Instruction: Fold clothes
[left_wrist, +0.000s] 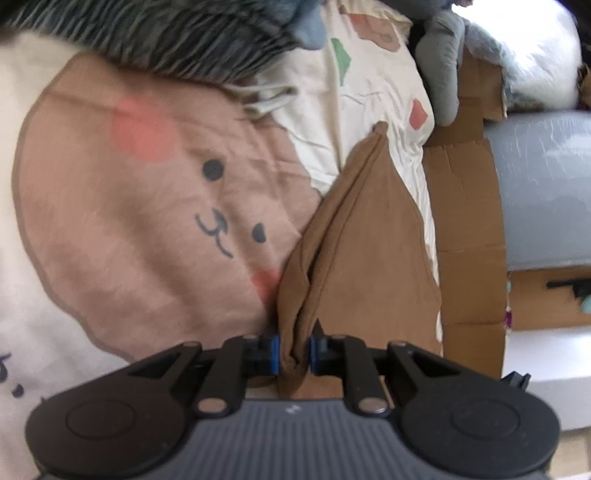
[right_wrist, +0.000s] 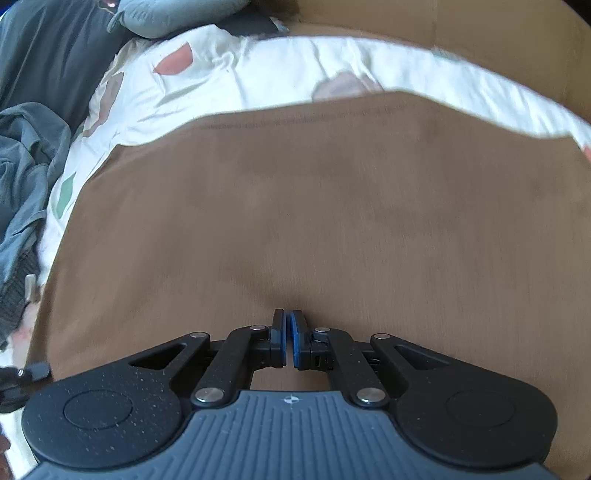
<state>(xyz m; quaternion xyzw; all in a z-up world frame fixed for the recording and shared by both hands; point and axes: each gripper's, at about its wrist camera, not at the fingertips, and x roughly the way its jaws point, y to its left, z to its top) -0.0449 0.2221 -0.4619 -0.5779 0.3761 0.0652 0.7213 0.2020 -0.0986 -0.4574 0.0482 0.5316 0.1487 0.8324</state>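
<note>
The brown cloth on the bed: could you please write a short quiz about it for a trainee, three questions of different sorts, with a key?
1. True or false: the left gripper is shut on a bunched fold of the plain brown cloth garment.
2. In the right wrist view, the brown garment lies on: A) a grey carpet, B) the white printed bedsheet, C) a wooden table.
3. Fill in: the fingers of the right gripper stand almost ____ together.

Key: 1 true; 2 B; 3 closed
</note>
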